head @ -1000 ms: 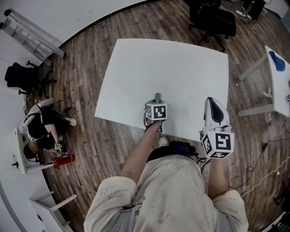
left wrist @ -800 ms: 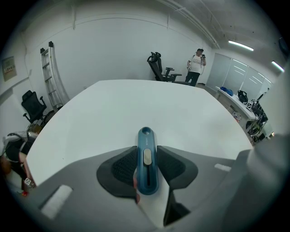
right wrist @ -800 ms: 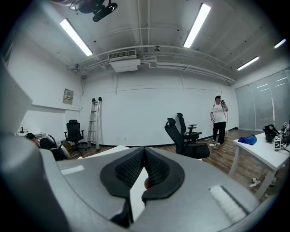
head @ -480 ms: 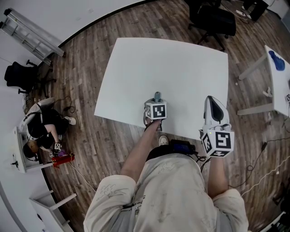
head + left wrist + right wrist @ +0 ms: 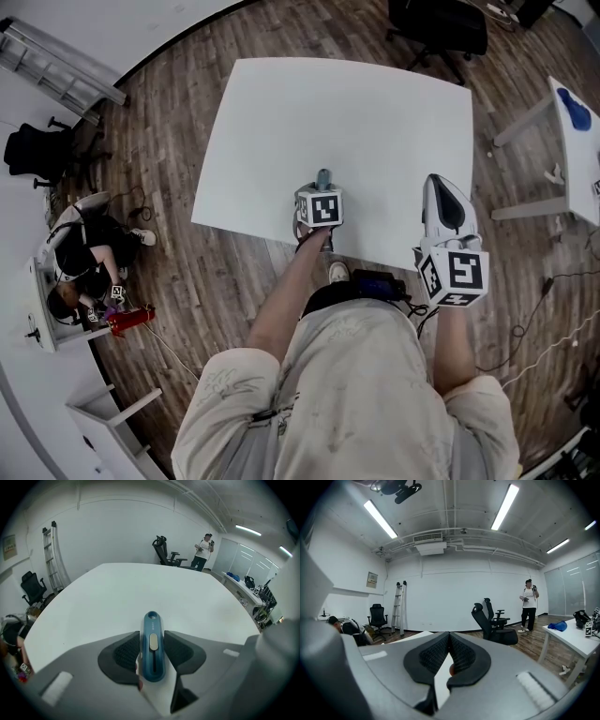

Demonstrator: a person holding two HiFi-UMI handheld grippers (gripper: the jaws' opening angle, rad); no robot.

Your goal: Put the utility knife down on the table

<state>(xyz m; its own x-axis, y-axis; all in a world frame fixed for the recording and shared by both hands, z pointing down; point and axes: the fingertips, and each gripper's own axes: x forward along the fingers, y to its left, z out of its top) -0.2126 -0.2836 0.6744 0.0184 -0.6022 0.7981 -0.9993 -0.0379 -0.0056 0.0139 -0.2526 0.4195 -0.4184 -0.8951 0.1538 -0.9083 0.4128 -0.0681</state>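
A blue utility knife (image 5: 153, 620) lies flat on the white table (image 5: 140, 583), with its end pointing away from me. My left gripper (image 5: 153, 641) points steeply down over it, jaws opening. The knife is between the black pads (image 5: 124, 654), and a thin gap shows along each side. In the head view the knife's tip (image 5: 324, 177) pokes out beyond the left gripper (image 5: 322, 190), near the table's front edge. My right gripper (image 5: 442, 187) hovers at the table's front right corner. Its jaws (image 5: 449, 638) are shut, tips touching, with nothing in them.
The white table (image 5: 356, 112) is bare apart from the knife. An office chair (image 5: 439, 26) stands beyond its far edge and a second table (image 5: 577, 150) is at the right. A person (image 5: 80, 272) crouches on the floor at the left; another (image 5: 529, 604) stands far off.
The head camera has shifted slightly, so everything sits a little higher in the picture. Both grippers and the knife keep their places on the table.
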